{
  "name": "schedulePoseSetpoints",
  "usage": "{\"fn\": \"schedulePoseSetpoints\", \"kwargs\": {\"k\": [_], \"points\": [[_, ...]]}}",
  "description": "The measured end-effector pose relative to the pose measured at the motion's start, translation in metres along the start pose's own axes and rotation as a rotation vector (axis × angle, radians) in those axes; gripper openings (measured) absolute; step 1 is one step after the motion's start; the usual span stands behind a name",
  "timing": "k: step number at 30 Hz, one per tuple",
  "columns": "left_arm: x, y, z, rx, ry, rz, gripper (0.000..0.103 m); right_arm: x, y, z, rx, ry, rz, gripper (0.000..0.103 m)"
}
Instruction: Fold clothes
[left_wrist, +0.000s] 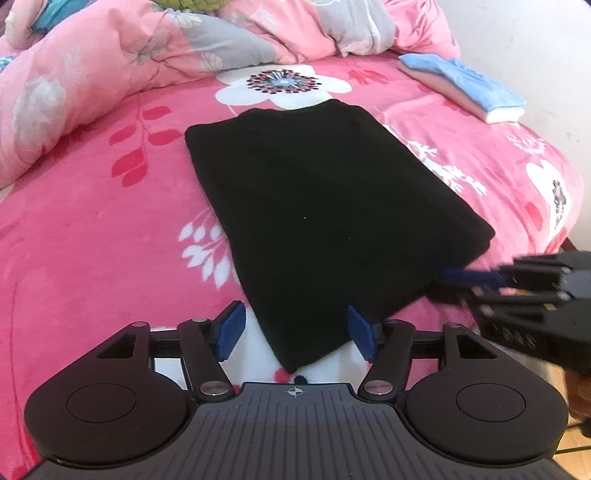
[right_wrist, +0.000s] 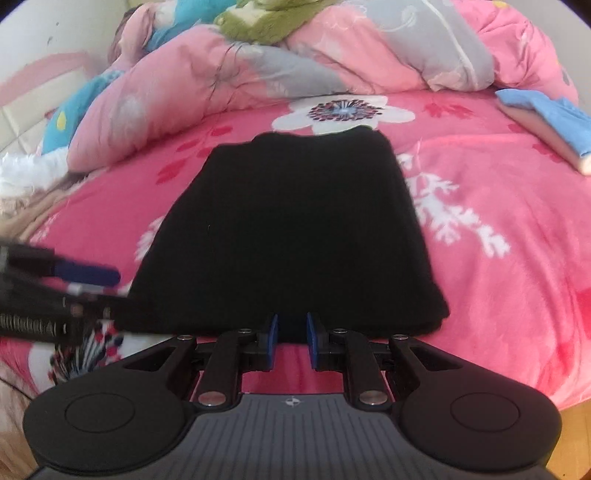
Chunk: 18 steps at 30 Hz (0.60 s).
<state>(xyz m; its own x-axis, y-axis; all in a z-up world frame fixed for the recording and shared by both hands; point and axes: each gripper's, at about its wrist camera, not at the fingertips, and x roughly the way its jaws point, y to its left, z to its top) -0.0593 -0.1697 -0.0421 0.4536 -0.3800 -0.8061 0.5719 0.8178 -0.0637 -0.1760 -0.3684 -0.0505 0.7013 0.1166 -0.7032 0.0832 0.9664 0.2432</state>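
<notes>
The black garment (left_wrist: 325, 206) lies folded into a flat rectangle on the bed (left_wrist: 92, 240), out in the middle of the pink flowered sheet and reaching down to the near edge. One near corner of it sits right between the fingers of the left gripper (left_wrist: 293, 330), and those fingers stand wide apart, blue pads (left_wrist: 232, 328) on either side of the cloth, nothing clamped.

Over on the right wrist view, the right gripper (right_wrist: 291, 341) is at the garment's near hem. Its fingers are close together but a narrow gap shows between the blue pads (right_wrist: 272, 341), and the hem lies just past the tips; no cloth is pinched that I can see. From the left camera this gripper comes in blurred at the garment's other near corner, so nothing more to read there.

Along the far edge of the bed a pink and grey quilt (left_wrist: 129, 55) is bunched up. Near the far right corner, well apart from the garment, sits a folded stack with a blue piece (left_wrist: 461, 79) on top. A wall (left_wrist: 535, 55) rises beyond that corner.
</notes>
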Motion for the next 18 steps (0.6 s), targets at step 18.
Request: {"fn": "schedulePoseSetpoints", "kwargs": {"k": [18], "points": [[0.006,0.009,0.006,-0.050,-0.015,0.071,0.082,0.014,0.019,0.016,-0.051,-0.041,-0.063,0.021]]}}
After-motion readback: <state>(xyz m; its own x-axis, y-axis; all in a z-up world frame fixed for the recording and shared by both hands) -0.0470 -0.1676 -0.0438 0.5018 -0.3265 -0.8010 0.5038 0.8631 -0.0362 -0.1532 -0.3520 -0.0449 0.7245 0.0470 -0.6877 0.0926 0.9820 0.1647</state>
